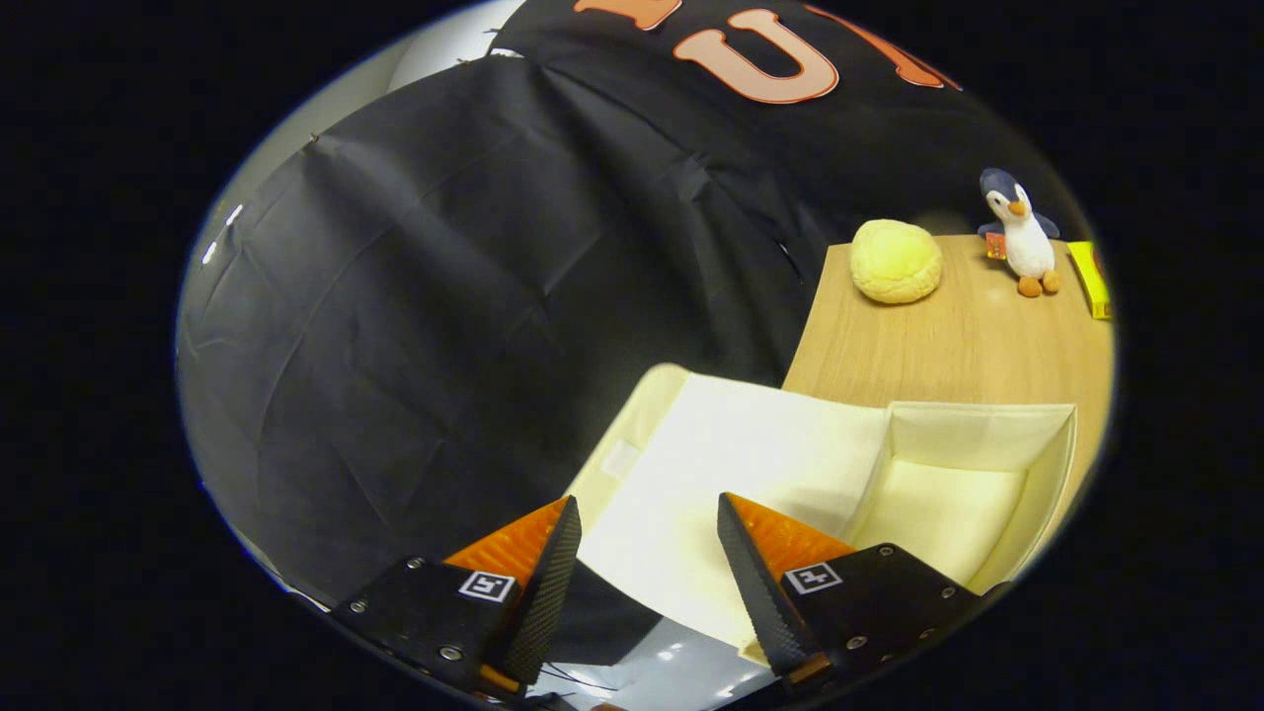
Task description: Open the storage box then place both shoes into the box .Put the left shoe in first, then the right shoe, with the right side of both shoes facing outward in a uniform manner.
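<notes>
A cream fabric storage box (1027,494) stands open on the wooden table (948,346), and the part of its inside that shows holds nothing. Its lid (760,454) is folded back to the left of the box and hangs past the table's edge. My gripper (647,502) is open above the lid's near end. The fingers stand wide apart, with the lid's pale surface between and just beyond them and nothing held. The right finger (755,563) sits over the lid close to the box's left wall.
At the back of the table sit a round yellow plush bun (896,261), a small penguin plush (1022,235) and a yellow flat item (1091,279). The black cloth wall (474,296) rises to the left of the table and behind it.
</notes>
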Available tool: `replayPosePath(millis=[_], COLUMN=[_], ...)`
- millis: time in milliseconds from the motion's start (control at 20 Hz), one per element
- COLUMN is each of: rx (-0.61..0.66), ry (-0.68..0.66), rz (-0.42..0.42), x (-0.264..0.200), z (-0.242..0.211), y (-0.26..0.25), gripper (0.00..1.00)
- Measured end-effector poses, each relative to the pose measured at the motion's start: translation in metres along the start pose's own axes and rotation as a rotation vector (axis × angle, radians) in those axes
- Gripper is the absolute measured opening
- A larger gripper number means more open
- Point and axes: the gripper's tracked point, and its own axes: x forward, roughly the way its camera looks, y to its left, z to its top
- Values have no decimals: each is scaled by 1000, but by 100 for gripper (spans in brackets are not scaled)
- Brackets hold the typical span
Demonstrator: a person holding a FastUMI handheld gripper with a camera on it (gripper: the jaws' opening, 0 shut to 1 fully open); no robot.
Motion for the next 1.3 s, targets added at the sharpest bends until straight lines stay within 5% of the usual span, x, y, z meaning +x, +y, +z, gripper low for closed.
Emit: replayPosePath(millis=[250,1000,1300], rx=[-69,-67,-47], ry=[-37,-48,28], rz=[-129,-740,-847], x=[-40,-222,-256], z=[-15,-108,-155], y=[-71,-342,-409], gripper=[90,91,85])
